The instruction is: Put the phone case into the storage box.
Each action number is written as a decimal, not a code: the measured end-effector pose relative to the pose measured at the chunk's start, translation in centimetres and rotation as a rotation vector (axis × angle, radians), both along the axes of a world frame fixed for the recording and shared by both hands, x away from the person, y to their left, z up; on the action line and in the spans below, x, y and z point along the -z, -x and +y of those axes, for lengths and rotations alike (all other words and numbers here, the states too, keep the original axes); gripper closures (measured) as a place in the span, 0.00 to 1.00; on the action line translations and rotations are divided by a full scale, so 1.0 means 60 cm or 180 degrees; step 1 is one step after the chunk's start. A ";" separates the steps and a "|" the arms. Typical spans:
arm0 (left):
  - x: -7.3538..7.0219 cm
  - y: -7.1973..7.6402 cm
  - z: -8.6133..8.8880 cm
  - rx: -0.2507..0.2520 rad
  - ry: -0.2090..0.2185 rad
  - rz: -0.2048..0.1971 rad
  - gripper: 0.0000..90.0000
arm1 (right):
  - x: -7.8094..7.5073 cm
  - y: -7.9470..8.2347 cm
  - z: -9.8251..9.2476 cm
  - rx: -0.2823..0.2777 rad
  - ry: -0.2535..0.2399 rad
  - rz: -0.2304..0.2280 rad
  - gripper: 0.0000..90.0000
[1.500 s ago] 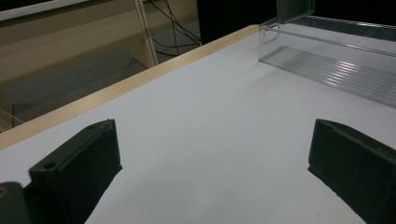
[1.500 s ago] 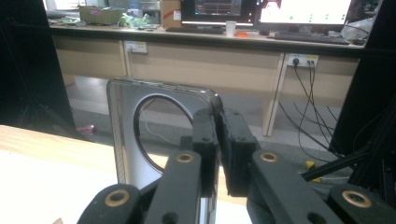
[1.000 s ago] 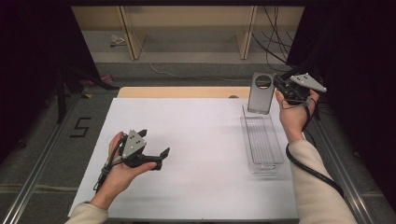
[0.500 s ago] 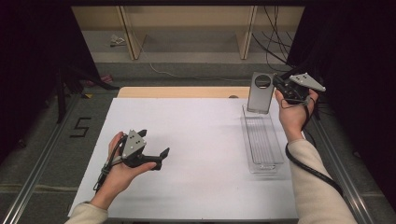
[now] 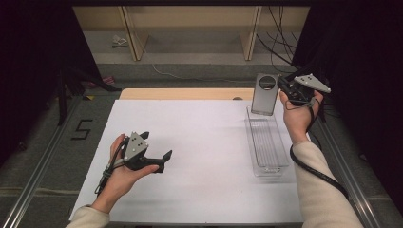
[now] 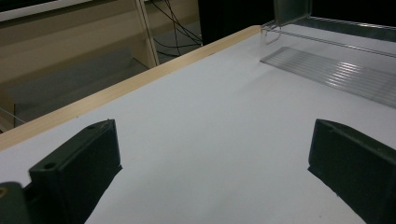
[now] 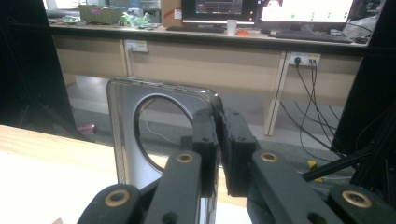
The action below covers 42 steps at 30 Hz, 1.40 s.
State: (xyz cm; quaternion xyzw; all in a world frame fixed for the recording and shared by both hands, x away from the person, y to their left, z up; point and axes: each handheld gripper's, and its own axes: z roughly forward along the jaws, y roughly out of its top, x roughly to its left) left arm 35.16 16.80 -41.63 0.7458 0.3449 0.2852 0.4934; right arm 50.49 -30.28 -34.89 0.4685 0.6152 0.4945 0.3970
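Clearly, in the high view, the right gripper (image 5: pixel 284 90) holds a phone case (image 5: pixel 264 94) upright by one edge, above the far end of a clear tray (image 5: pixel 283 156) that lies along the right side of the white table (image 5: pixel 209 142). The case is a thin grey rectangle with rounded corners and a large round hole near its top. Pinched only at the edge, it could swing or slip from the jaws; if it came down crooked it might catch the tray's thin wall and land on the table instead of inside. The left gripper (image 5: pixel 161 159) rests in the person's hand near the left, well apart from the tray, so I judge it could not steady anything quickly.

From the left gripper view, the two black blocky jaws stand wide apart with nothing between them, over smooth matte white table. The tray (image 6: pixel 336 70) shows at the far right: glassy, hard, with a ribbed floor. The table's far edge is pale wood.

Seen in the right gripper view, the jaws are nearly closed, clamping the phone case (image 7: pixel 123 135) at its right rim. The case looks glossy and slick, with a shiny bevelled border, so the narrow pads have little to bite on. A jolt or a loosened squeeze would likely drop it.
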 end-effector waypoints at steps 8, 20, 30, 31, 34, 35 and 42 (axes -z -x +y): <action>-0.001 0.000 0.000 -0.0001 0.0003 0.0002 0.02 | 0.002 -0.002 0.000 0.0001 -0.0004 0.0000 0.95; 0.000 0.000 0.000 -0.0001 0.0000 0.0001 0.02 | 0.006 -0.006 0.000 0.0010 0.0005 0.0019 0.95; 0.000 0.000 0.000 -0.0006 0.0001 0.0002 0.02 | 0.010 -0.010 0.005 -0.0002 0.0020 0.0045 0.95; 0.000 0.000 0.000 -0.0004 0.0001 0.0001 0.02 | 0.010 -0.010 0.005 -0.0002 0.0022 0.0046 0.95; 0.000 0.000 0.000 -0.0004 0.0001 0.0003 0.02 | 0.012 -0.011 0.005 -0.0004 0.0020 0.0051 0.95; 0.000 0.000 0.000 -0.0004 0.0001 0.0002 0.02 | 0.012 -0.012 0.005 -0.0004 0.0024 0.0056 0.95; -0.001 0.000 0.001 -0.0009 0.0003 0.0003 0.02 | 0.018 -0.014 0.006 0.0003 0.0046 0.0086 0.95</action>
